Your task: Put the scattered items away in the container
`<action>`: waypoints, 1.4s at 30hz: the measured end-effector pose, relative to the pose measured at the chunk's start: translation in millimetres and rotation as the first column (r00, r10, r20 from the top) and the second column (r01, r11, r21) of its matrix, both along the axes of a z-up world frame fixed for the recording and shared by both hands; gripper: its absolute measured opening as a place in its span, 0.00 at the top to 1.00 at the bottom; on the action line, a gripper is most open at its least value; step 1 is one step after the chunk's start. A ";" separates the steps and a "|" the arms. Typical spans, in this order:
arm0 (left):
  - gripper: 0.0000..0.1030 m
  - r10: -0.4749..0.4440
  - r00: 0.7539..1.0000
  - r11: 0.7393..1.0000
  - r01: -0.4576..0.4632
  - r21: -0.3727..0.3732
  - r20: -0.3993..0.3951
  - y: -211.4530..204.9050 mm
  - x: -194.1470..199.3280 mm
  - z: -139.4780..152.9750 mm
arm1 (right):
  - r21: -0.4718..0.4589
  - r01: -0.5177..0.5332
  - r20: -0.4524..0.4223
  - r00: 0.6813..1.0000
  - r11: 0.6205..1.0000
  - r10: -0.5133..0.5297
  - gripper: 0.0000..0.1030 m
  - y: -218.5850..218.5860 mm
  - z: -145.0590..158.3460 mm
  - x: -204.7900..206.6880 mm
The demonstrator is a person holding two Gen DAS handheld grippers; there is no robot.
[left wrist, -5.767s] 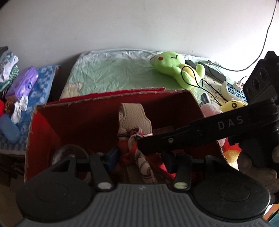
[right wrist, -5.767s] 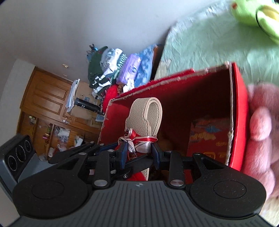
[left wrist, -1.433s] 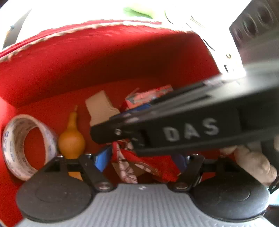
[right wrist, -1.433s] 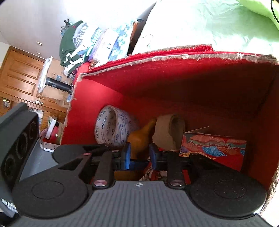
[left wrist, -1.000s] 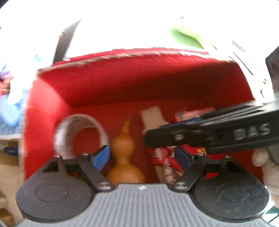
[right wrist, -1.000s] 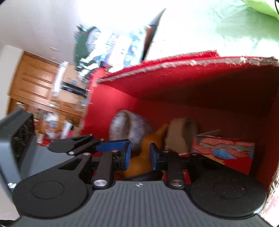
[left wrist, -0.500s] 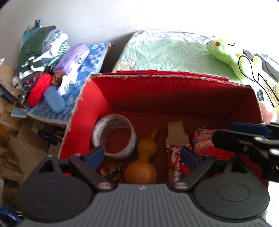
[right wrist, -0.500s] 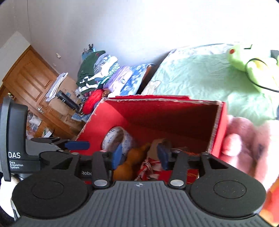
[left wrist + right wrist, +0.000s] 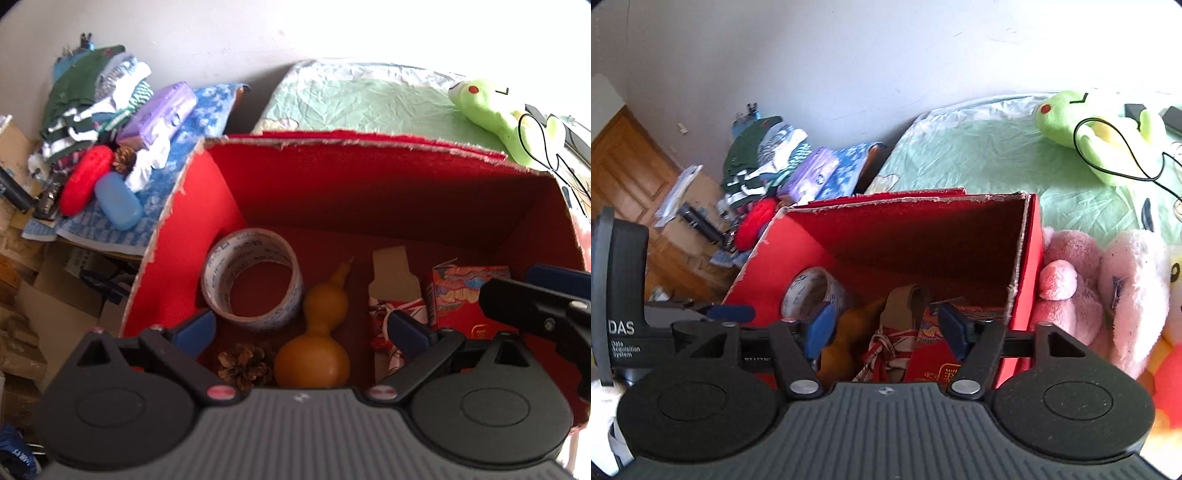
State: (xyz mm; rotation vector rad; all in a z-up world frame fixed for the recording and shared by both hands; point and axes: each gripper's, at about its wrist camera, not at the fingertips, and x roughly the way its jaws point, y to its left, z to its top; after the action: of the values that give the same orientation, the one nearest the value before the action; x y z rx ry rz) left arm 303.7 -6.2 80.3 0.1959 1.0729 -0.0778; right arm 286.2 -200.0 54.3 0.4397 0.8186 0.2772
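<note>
The red cardboard box [image 9: 177,236] holds everything: tape roll [image 9: 253,278], orange gourd [image 9: 314,339], patterned red packet [image 9: 467,295], beige strap tied with a scarf [image 9: 395,291] and pine cone [image 9: 242,363] (nearest the front). Above its front edge, the left gripper [image 9: 299,326] and right gripper [image 9: 884,326] point down into it, jaws spread, holding nothing.

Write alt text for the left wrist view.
An open left gripper hangs above a red cardboard box holding a clear tape roll, orange gourd, brown pine cone, beige strap and red patterned packet.
</note>
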 end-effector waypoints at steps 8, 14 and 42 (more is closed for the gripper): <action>0.03 -0.042 0.999 0.999 0.042 -0.024 -0.005 26.6 -0.2 -11.9 | -0.175 0.050 0.036 0.998 0.983 -0.044 0.32 34.6 -5.9 0.9; 0.02 -0.074 0.997 0.995 0.073 -0.070 -0.011 31.0 -6.3 -14.4 | -0.225 0.094 0.026 0.996 0.970 -0.090 0.27 40.5 -8.7 0.0; 0.02 -0.219 0.976 0.976 0.219 0.006 0.003 19.6 6.2 -19.4 | -0.135 0.127 0.057 0.991 0.983 -0.120 0.25 50.6 -0.5 10.4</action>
State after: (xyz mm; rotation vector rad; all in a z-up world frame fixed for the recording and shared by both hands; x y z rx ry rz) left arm 309.9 13.4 60.9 0.3191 1.0452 -0.2732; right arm 296.6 -149.4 53.8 0.3507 0.7546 0.1146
